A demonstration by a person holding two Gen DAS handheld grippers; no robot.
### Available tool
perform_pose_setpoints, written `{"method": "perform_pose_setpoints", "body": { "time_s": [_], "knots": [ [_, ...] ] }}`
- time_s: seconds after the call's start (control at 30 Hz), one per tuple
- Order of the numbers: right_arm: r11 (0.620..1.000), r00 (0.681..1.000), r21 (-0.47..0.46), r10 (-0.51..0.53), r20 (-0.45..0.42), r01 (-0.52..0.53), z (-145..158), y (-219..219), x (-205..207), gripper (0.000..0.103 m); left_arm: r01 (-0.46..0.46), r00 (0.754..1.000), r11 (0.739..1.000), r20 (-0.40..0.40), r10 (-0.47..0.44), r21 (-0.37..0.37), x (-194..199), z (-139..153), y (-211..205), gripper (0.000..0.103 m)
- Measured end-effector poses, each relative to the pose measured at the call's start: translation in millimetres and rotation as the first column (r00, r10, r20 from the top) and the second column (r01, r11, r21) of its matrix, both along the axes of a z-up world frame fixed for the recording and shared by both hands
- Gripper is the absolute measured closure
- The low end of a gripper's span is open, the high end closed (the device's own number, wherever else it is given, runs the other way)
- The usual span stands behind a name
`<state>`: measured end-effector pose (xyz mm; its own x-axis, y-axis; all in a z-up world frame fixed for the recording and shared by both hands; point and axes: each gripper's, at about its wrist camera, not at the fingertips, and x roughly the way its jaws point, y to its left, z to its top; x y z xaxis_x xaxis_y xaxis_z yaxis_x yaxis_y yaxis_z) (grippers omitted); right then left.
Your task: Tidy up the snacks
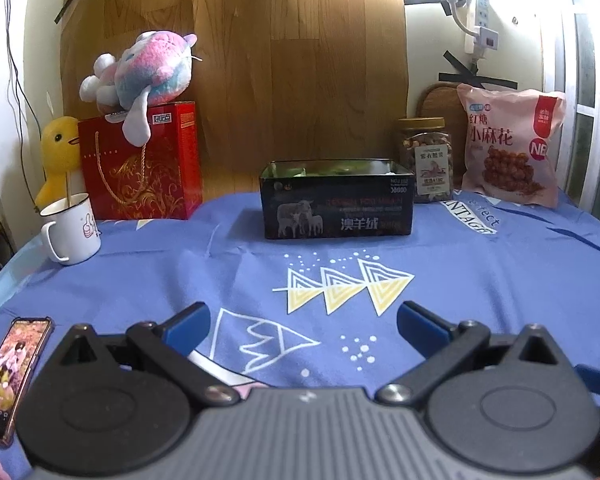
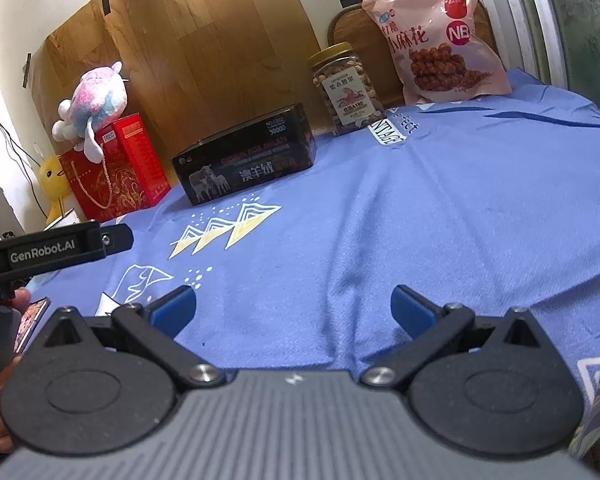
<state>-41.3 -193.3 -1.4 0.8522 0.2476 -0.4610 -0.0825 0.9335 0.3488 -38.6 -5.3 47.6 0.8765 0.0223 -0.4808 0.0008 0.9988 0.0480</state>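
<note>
A black open tin box [image 1: 336, 200] with sheep pictures stands at the middle back of the blue cloth; it also shows in the right wrist view [image 2: 248, 156]. A jar of nuts [image 1: 430, 160] [image 2: 346, 90] stands to its right. A pink snack bag [image 1: 512, 144] [image 2: 440, 36] leans upright further right. My left gripper [image 1: 302, 320] is open and empty, low over the cloth, well short of the box. My right gripper [image 2: 294, 304] is open and empty over the cloth. The left gripper's body [image 2: 56, 250] shows at the left edge of the right wrist view.
A red gift bag [image 1: 140, 164] with a pink plush toy [image 1: 144, 76] on top stands at back left, next to a yellow duck toy [image 1: 60, 152]. A white mug [image 1: 70, 228] stands in front. A phone [image 1: 10, 372] lies at the near left.
</note>
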Motion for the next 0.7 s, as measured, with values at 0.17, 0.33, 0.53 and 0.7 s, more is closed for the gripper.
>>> {"method": "perform_pose_setpoints", "body": {
  "time_s": [0.17, 0.33, 0.53, 0.7],
  "knots": [
    [1.000, 1.000, 0.006, -0.016, 0.004, 0.016, 1.0, -4.4, -0.6, 0.000, -0.010, 0.999, 1.000, -0.038, 0.011, 0.021, 6.1, -4.3, -4.0, 0.000],
    [0.999, 0.999, 0.001, -0.041, 0.022, 0.041, 8.4, -13.2, -3.2, 0.000, 0.001, 0.997, 1.000, -0.074, -0.001, -0.003, 6.8, -5.2, -4.1, 0.000],
    [0.999, 0.997, -0.001, -0.040, 0.071, 0.040, 23.5, -19.0, -1.2, 0.000, -0.069, 0.994, 0.995, -0.078, 0.074, 0.069, 10.6, -5.8, -5.7, 0.000],
    [1.000, 0.997, -0.009, -0.024, 0.078, 0.025, 22.1, -14.3, -4.3, 0.000, -0.095, 0.984, 0.993, -0.141, 0.105, 0.074, 17.5, -10.1, 0.0, 0.000]
  ]
}}
